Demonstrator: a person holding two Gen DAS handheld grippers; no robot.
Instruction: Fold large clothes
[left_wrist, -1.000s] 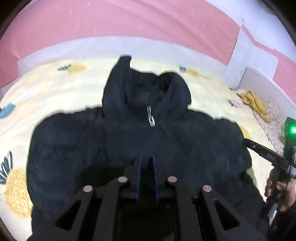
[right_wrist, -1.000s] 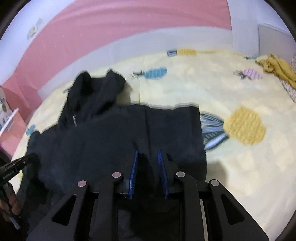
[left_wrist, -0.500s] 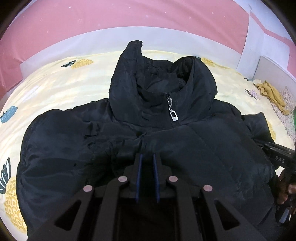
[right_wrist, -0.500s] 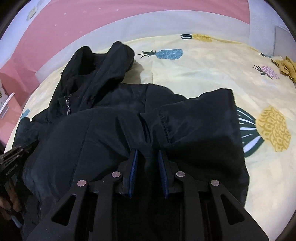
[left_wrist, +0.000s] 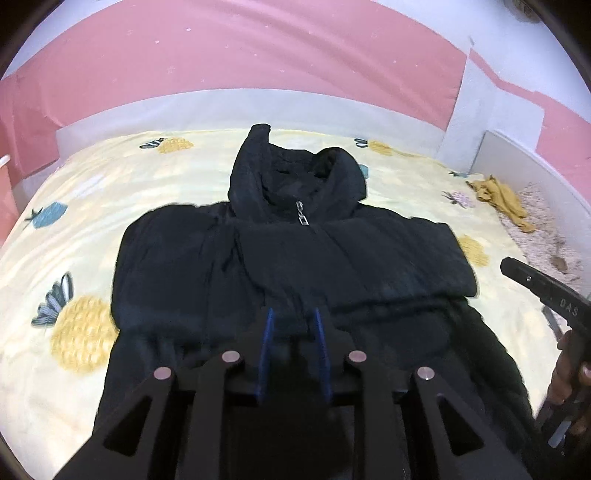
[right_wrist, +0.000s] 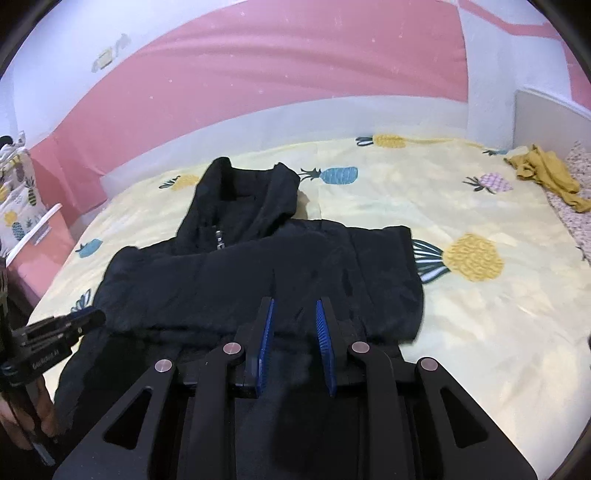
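Note:
A large black hooded jacket (left_wrist: 295, 266) lies face up on the bed, its silver zipper pull (left_wrist: 302, 216) below the hood, and both sleeves are folded in across the chest. It also shows in the right wrist view (right_wrist: 258, 280). My left gripper (left_wrist: 293, 317) hovers over the jacket's lower front with its blue pads apart and nothing between them. My right gripper (right_wrist: 294, 306) hangs over the folded sleeve band, open and empty. Each gripper shows at the edge of the other's view.
The bed has a yellow pineapple-print sheet (left_wrist: 85, 229). A crumpled mustard cloth (left_wrist: 502, 199) lies at the far right by a white headboard (left_wrist: 532, 166). A pink and white wall (left_wrist: 258, 55) runs behind the bed. A small pink stand (right_wrist: 40, 236) is at the left.
Both grippers have let go of the jacket and opened wider. They have pulled back and up, so the jacket looks smaller, and the sleeves now lie flat across the chest.

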